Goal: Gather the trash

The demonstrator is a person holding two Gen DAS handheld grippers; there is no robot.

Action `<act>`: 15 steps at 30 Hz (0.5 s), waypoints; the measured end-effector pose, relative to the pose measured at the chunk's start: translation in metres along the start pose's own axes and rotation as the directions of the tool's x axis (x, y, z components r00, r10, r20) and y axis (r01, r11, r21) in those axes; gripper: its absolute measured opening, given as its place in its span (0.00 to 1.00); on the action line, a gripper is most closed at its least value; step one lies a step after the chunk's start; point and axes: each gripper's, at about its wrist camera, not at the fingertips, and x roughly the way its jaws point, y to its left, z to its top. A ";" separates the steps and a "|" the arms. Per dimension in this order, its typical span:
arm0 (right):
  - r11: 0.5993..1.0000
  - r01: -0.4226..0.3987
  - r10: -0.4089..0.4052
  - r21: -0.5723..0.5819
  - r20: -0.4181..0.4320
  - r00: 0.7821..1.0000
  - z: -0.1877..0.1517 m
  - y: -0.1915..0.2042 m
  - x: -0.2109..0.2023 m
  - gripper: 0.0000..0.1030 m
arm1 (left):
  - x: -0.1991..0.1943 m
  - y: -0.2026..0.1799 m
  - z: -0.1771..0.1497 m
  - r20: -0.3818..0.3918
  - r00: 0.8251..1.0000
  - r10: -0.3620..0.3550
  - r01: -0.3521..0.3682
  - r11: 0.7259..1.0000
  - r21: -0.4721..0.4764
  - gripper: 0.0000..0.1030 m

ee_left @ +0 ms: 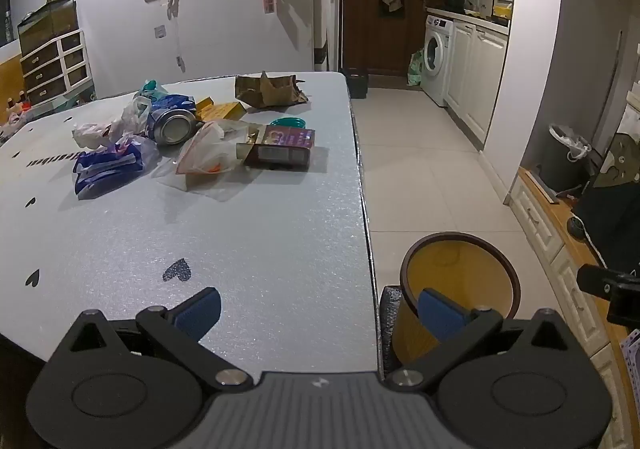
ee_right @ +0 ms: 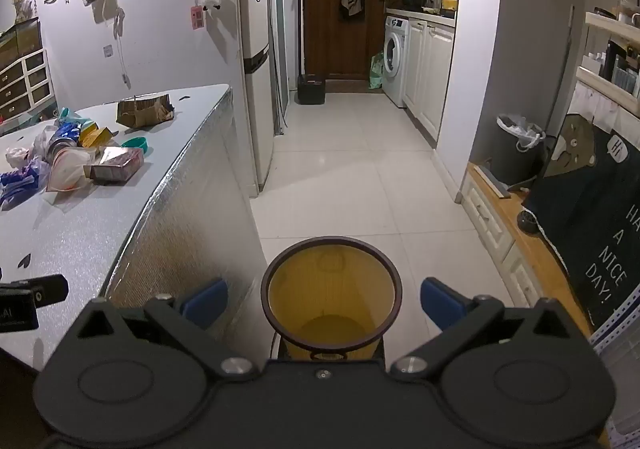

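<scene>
On the table (ee_left: 280,229) beyond the yellow bin (ee_right: 332,289), the whole trash pile (ee_left: 192,133) sits untouched: can, wrappers, boxes, torn brown paper, all well apart from the bin. The bin looks bare inside, so by my read nothing's collected yet. Left gripper (ee_left: 320,313) hangs spread wide above the table's near edge, gripping nothing. Right gripper (ee_right: 324,299), equally wide, hovers over the bin, carrying nothing.

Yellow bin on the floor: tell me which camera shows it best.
The right wrist view. The yellow bin sits centred there, its whole rim and empty inside visible between the open right gripper fingers. The left wrist view shows it off to the right, partly hidden behind a finger of the left gripper.
</scene>
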 end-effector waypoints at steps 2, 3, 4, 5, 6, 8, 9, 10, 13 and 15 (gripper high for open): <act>1.000 0.002 -0.002 -0.002 0.001 1.000 0.000 0.000 0.000 1.00 | 0.000 0.000 0.000 0.000 1.000 0.001 -0.001 1.000 -0.001 1.00; 1.000 0.003 -0.003 -0.002 0.003 1.000 0.000 -0.001 0.000 1.00 | 0.000 0.000 0.000 -0.002 1.000 0.001 -0.001 1.000 0.001 1.00; 1.000 0.004 -0.004 -0.002 0.003 1.000 0.000 -0.001 0.000 1.00 | 0.000 0.000 0.000 -0.001 1.000 0.001 -0.001 1.000 0.001 1.00; 1.000 0.005 -0.005 -0.002 0.003 1.000 0.000 -0.001 -0.001 1.00 | 0.000 -0.001 0.000 -0.001 1.000 0.001 -0.001 1.000 0.002 1.00; 1.000 0.006 -0.006 -0.002 0.003 1.000 -0.001 -0.001 -0.001 1.00 | -0.001 -0.001 0.000 0.000 1.000 0.001 -0.001 1.000 0.003 1.00; 1.000 0.006 -0.006 -0.002 0.003 1.000 -0.001 0.000 -0.001 1.00 | -0.001 -0.002 0.000 0.001 1.000 0.000 0.000 1.000 0.005 1.00; 1.000 0.006 -0.006 -0.003 0.002 1.000 -0.002 0.000 0.000 1.00 | -0.002 -0.003 0.000 0.001 1.000 0.000 0.000 1.000 0.005 1.00; 1.000 0.005 -0.005 -0.005 0.001 1.000 -0.002 0.002 -0.001 1.00 | -0.002 -0.004 -0.001 0.002 1.000 -0.001 0.001 1.000 0.005 1.00; 1.000 0.000 0.000 -0.001 0.004 1.000 -0.001 -0.003 -0.002 1.00 | -0.001 -0.005 0.000 0.001 1.000 0.000 0.000 1.000 0.002 1.00; 1.000 0.001 -0.001 -0.003 0.003 1.000 -0.002 -0.003 -0.001 1.00 | -0.003 -0.006 0.000 0.001 1.000 -0.002 0.002 1.000 0.001 1.00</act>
